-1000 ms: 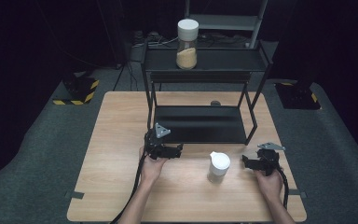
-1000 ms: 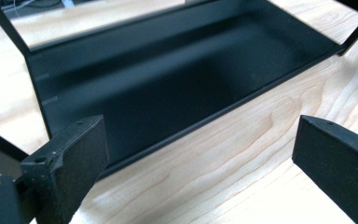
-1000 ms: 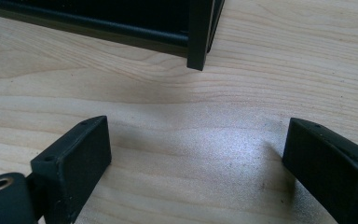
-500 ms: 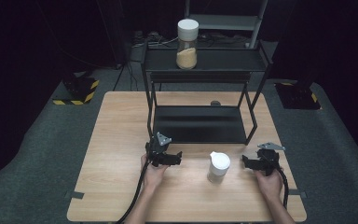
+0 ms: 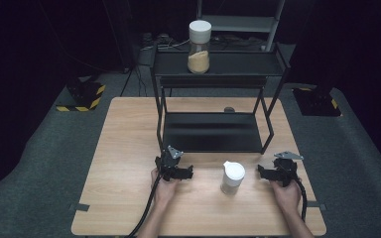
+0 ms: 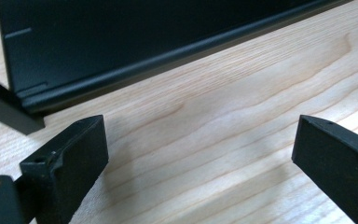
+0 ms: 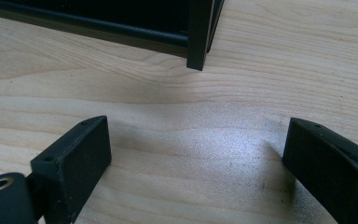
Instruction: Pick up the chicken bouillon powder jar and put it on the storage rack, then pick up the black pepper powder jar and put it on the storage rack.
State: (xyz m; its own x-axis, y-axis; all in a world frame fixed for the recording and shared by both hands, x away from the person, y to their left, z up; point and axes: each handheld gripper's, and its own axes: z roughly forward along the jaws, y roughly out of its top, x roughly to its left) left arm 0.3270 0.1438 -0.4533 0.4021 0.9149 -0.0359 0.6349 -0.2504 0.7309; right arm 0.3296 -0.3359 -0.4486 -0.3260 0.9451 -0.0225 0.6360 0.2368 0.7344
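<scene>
On the table (image 5: 129,148), seen from the high view, two grippers sit near the front edge, one in each of the person's two hands. Left gripper (image 5: 178,172) rests just in front of the rack (image 5: 211,131), its jaws apart and holding nothing. Right gripper (image 5: 267,172) sits off to the right, jaws apart too, and empty. Between them stands the white-lidded jar (image 5: 232,177), upright, nearer the right gripper but touching neither. Count the jars: two. The second jar (image 5: 199,45), also white-lidded and part-filled with something tan, stands up on the rack's top shelf. One rack, two shelves, and a small dark round thing (image 5: 229,109) on the wood behind it. Two yellow-and-black striped blocks (image 5: 84,96) sit on the floor, one either side. No label or writing can be read on either jar.

Over to the left gripper view: two black jaws wide apart, bare wood grain between them, and the rack's lower shelf (image 6: 121,51) edge running across just ahead. No writing here.

Right gripper view now: again two jaws spread wide over bare wood, nothing between them. One rack leg (image 7: 199,35) stands ahead on the table. No lettering to read.
</scene>
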